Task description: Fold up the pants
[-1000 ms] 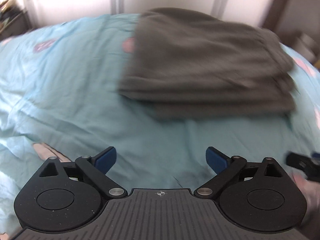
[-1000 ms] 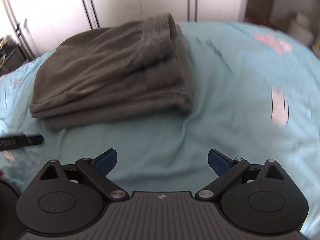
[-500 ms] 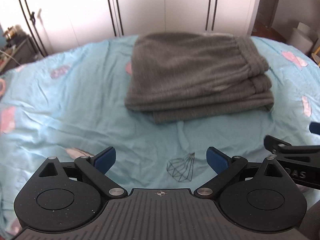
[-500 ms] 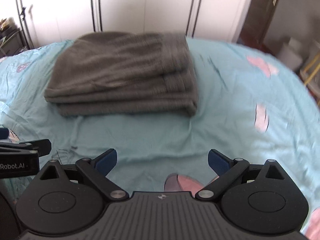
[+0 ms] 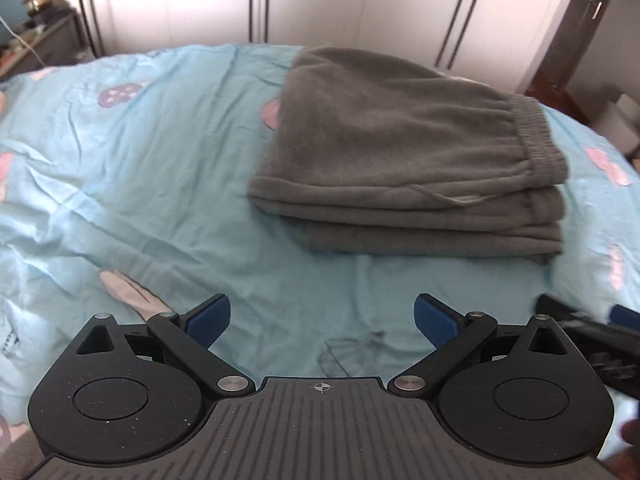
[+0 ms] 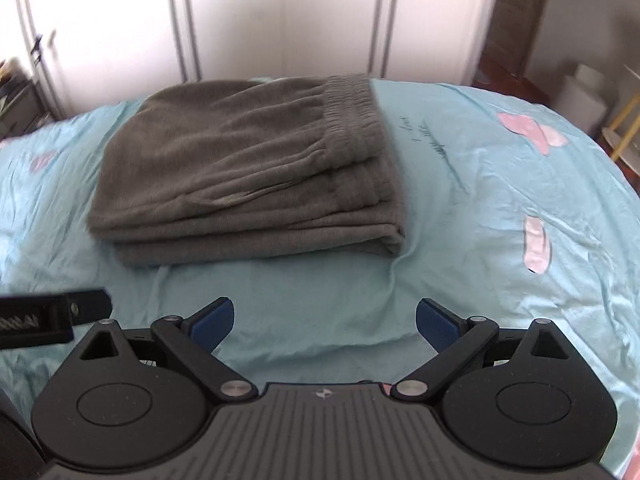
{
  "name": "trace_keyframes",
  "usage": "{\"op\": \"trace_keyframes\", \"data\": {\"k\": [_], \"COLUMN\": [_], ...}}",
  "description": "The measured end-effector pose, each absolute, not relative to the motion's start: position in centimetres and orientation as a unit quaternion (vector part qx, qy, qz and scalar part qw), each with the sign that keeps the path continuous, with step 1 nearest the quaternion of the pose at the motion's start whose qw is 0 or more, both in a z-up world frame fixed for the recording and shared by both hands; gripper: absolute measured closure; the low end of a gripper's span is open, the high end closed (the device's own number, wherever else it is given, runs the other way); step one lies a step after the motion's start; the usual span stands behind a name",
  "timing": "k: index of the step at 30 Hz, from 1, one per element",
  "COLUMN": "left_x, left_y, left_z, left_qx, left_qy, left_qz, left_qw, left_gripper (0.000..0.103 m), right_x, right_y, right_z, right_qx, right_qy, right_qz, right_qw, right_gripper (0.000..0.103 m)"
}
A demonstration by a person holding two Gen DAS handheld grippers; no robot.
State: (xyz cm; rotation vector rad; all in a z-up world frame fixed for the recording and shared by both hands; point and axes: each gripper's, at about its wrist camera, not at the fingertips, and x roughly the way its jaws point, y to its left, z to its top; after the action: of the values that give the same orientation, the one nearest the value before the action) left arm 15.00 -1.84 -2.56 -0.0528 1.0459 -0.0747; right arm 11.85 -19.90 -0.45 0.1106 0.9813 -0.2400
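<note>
Grey pants folded into a thick, neat stack of several layers, lying flat on the light blue bedsheet, elastic waistband on top along the stack's right edge, a thin drawstring trailing over the near folds. Left gripper hovering over bare sheet on the near side of the pants, blue pads spread wide, nothing between them, not touching the fabric. Right gripper likewise on the near side of the pants, set toward the waistband end, pads wide apart and empty, clear of the cloth. Each gripper's black tip just visible at the edge of the other's view, side by side in front of the stack. White wardrobe doors beyond the pants at the far side of the bed. Pink patches printed on the sheet to the right of the pants, another partly tucked under the stack's far left edge.
</note>
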Motion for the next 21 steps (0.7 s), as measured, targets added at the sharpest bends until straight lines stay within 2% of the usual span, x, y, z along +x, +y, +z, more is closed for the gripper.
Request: {"op": "trace_keyframes", "data": {"k": [4,21], "left_x": [15.7,14.9], "left_y": [-2.1,-3.7], "left_z": [-3.4,-3.3], "left_qx": [-0.015,0.065], "left_qy": [0.512,0.481], "left_qz": [-0.039,-0.042], "left_qw": [0.858,0.873], "left_gripper": [0.002,0.002], "right_x": [11.6,11.8], "right_y": [-20.3,-19.9], "right_z": [-0.5,-0.7], "right_qx": [0.072,0.056], "right_qy": [0.450,0.454], "right_qz": [-0.116,-0.113], "right_qw": [0.882,0.882], "right_gripper": [0.005,0.005]}}
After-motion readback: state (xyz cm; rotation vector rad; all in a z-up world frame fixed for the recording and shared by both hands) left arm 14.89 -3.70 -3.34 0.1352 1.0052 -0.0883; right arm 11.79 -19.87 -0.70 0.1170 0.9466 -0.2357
